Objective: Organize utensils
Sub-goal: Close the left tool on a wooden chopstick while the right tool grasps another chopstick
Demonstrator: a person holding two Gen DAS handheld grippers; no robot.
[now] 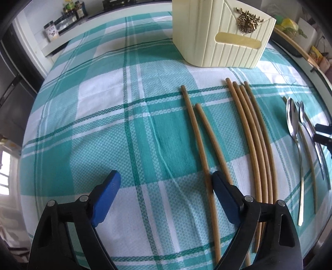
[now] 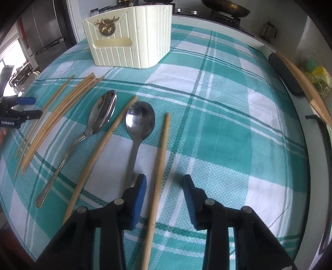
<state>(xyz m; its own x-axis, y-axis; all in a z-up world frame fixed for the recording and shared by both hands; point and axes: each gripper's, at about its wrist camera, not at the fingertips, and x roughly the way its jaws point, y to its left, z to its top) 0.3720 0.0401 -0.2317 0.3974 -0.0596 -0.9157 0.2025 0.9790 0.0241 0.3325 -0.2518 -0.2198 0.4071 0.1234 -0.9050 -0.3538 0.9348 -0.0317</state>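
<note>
A cream ribbed utensil holder (image 1: pixel 222 35) (image 2: pixel 132 39) stands at the far side of a teal checked cloth. Two loose chopsticks (image 1: pixel 199 141) and a bundle of several chopsticks (image 1: pixel 255 137) (image 2: pixel 54 118) lie on the cloth. Two steel spoons (image 2: pixel 103 112) (image 2: pixel 139 128) lie among single chopsticks (image 2: pixel 159 166) (image 2: pixel 103 149); the spoons also show in the left wrist view (image 1: pixel 294 133). My left gripper (image 1: pixel 166 182) is open, low over the cloth, its right finger beside the loose chopsticks. My right gripper (image 2: pixel 165 182) is open, straddling one chopstick.
Jars and bottles (image 1: pixel 62 20) stand on a counter behind the table. A pan (image 2: pixel 226 8) sits on a stove at the back. A dark bar (image 2: pixel 286 72) and wooden strip (image 2: pixel 303 81) line the table's right edge.
</note>
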